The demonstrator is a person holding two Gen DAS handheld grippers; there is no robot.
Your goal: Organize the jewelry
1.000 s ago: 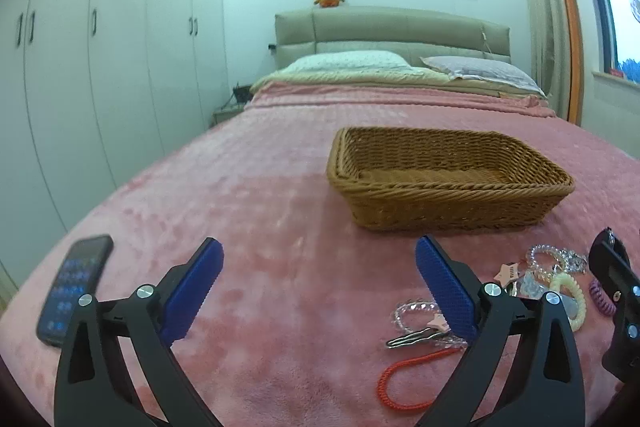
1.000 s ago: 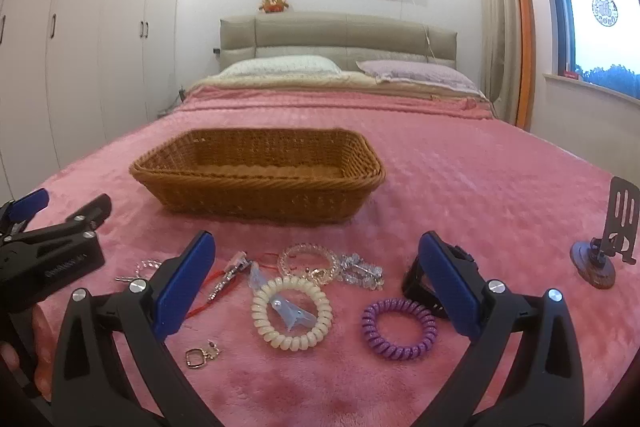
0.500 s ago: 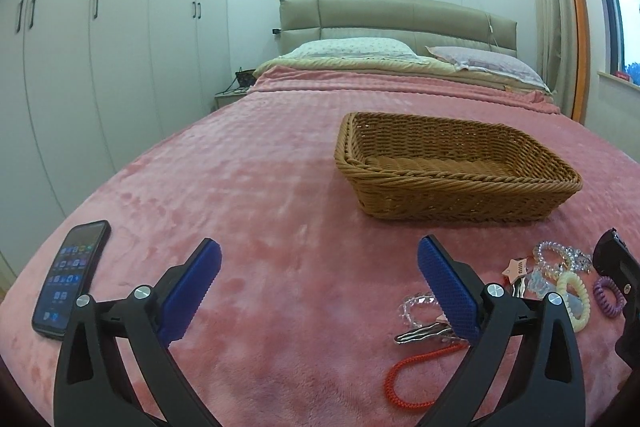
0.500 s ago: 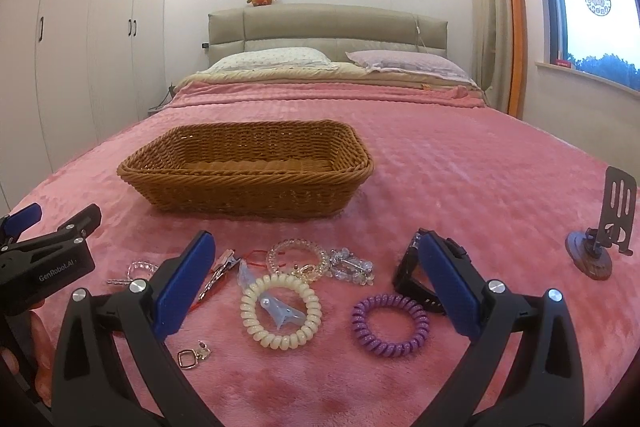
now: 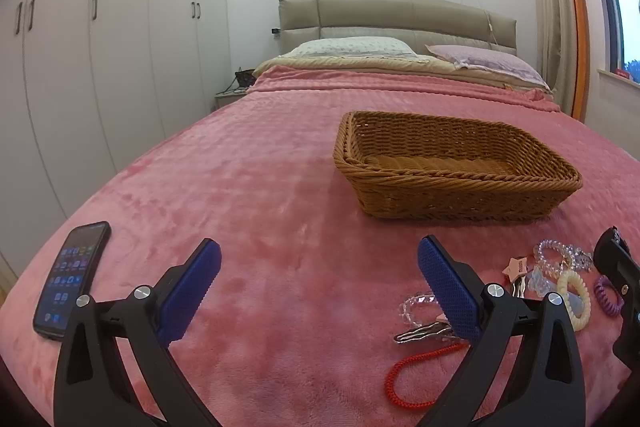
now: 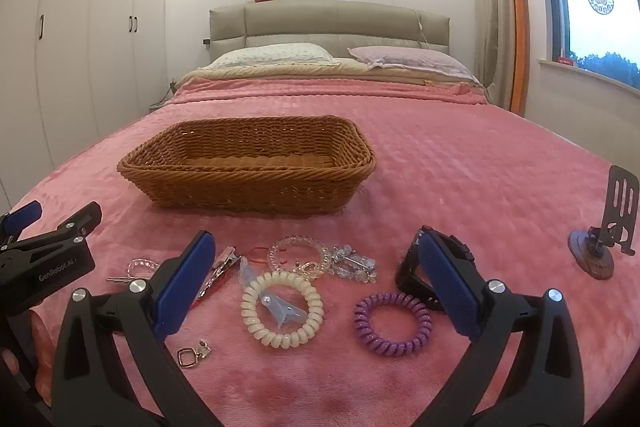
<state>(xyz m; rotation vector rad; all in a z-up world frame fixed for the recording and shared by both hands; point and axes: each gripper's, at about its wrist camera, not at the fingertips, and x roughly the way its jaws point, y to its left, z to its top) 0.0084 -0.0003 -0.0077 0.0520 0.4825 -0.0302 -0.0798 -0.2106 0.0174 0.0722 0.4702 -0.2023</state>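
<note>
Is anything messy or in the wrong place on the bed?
Yes. The wicker basket looks empty, while the jewelry lies loose on the pink blanket in front of it: a cream coil hair tie, a purple coil hair tie and a clear bead bracelet. A phone lies nearby too.

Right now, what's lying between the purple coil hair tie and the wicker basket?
In the right wrist view, a cluster of clear beads lies on the pink blanket between the purple hair tie and the wicker basket; nearer the basket the blanket is bare.
</note>
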